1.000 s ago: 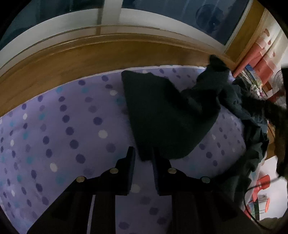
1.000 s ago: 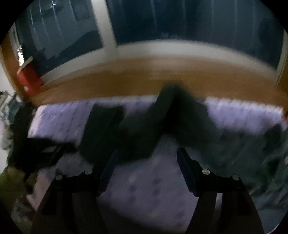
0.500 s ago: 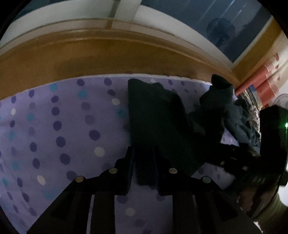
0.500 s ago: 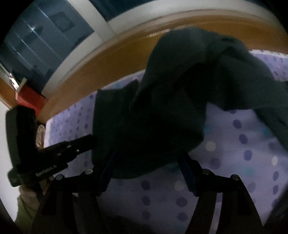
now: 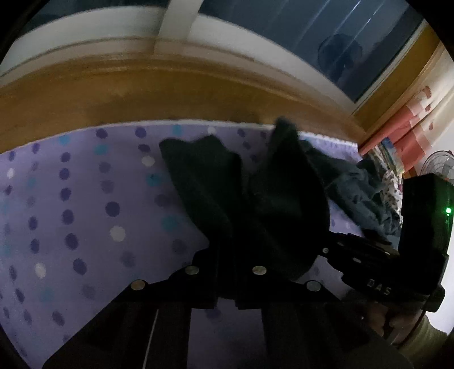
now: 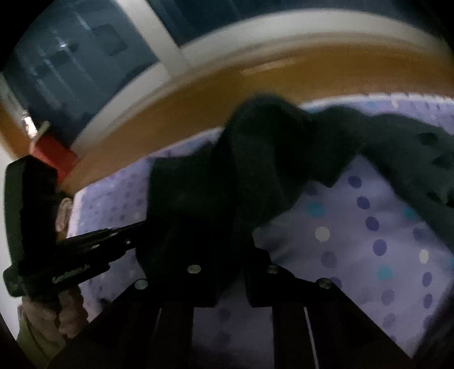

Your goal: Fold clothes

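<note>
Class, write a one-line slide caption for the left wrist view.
Left tongs grip a dark garment over a purple dotted bedsheet, with the right tongs close alongside.

Room was dim; window glass point(image 5: 340, 37) showed dark, with faint reflections. White window frame point(image 5: 176, 20) ran above a broad wooden ledge point(image 5: 142, 93) of amber-brown tone, curved by the fisheye. Below the ledge lay a lilac bedsheet point(image 5: 71, 213) printed with rows of dark purple, teal and white dots. At far right of the left wrist view: orange-and-white patterned curtain point(image 5: 408, 133) and part of a fan point(image 5: 437, 167). In the right wrist view, a red object point(image 6: 56, 156) sat at the ledge's left end; detail blurred.
</note>
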